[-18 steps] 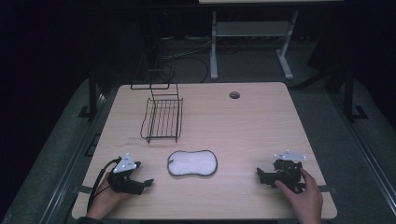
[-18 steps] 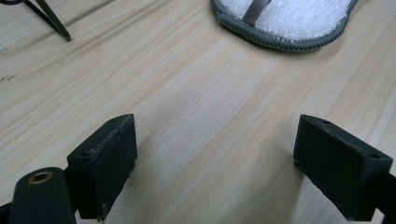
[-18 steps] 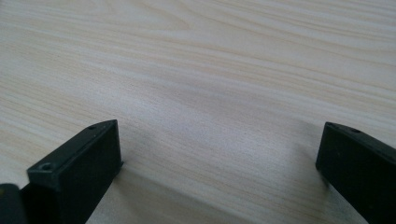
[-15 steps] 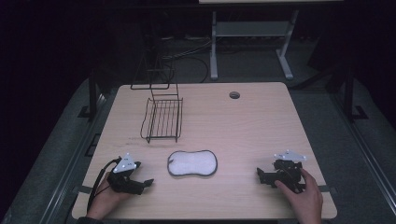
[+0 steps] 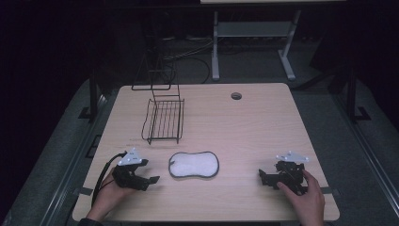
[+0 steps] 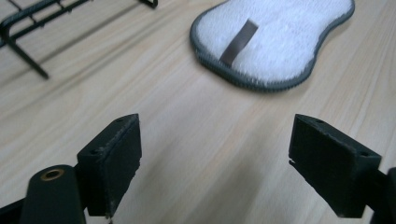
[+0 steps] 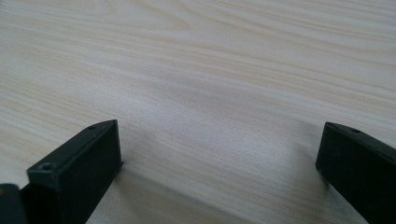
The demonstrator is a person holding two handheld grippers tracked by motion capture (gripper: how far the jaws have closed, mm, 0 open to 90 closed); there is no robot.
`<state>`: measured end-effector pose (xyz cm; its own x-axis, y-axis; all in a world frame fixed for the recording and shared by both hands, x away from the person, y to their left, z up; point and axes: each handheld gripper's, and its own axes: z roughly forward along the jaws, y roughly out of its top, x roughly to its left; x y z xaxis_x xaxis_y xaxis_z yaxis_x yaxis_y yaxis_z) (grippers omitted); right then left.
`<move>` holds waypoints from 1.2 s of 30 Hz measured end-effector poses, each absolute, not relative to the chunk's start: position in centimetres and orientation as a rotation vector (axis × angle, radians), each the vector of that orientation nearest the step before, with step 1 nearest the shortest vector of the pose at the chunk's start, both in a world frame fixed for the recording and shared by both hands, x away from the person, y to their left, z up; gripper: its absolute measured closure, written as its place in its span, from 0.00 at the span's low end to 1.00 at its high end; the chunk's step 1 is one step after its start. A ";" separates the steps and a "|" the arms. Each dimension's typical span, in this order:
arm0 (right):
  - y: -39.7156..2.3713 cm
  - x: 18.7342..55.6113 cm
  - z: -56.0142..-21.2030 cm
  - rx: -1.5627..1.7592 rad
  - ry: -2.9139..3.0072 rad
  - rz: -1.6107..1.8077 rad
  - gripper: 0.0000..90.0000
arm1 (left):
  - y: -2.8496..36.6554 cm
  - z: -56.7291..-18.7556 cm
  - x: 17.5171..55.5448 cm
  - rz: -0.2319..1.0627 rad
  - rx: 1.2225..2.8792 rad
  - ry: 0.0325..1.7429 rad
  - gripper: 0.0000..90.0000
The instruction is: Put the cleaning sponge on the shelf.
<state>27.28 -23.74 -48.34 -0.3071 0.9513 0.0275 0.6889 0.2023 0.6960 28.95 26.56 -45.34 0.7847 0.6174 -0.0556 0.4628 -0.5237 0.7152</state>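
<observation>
A white pad with a dark grey rim [image 5: 194, 164] lies flat near the table's front middle; in the left gripper view the pad [image 6: 275, 42] shows a grey strap across its top. My left gripper [image 5: 149, 180] rests on the table just left of the pad, held by a hand, its jaws wide open with bare wood between them [image 6: 215, 158]. My right gripper [image 5: 261, 177] rests at the front right, pointing left toward the pad, also open over bare wood [image 7: 219, 172].
A black wire rack [image 5: 164, 119] stands behind the left gripper, with a wire frame rising at its far end; its edge shows in the left gripper view [image 6: 28, 32]. A round cable hole [image 5: 235, 96] sits near the table's [image 5: 263, 127] back edge.
</observation>
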 end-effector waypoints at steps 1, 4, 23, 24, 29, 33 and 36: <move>-23.7 27.3 -48.3 1.526 2.074 0.865 0.00 | 26.4 -45.3 29.1 0.269 2.220 0.794 0.19; -23.7 27.3 -48.3 1.528 2.074 0.865 0.00 | 25.9 -44.9 29.5 0.258 2.218 0.787 0.23; -23.7 27.3 -48.3 1.528 2.074 0.865 0.00 | 23.3 -42.6 32.2 0.179 2.206 0.744 0.76; -23.7 27.3 -48.3 1.527 2.074 0.865 0.00 | 22.9 -42.4 32.6 0.159 2.210 0.737 0.81; -23.7 27.3 -48.3 1.528 2.074 0.865 0.00 | 21.8 -42.1 33.5 0.124 2.228 0.709 1.00; -23.7 27.3 -48.3 1.525 2.075 0.865 0.00 | 20.9 -42.1 34.4 0.110 2.244 0.679 1.00; -23.7 27.3 -48.3 1.525 2.076 0.865 0.00 | 20.1 -42.2 35.0 0.099 2.260 0.657 1.00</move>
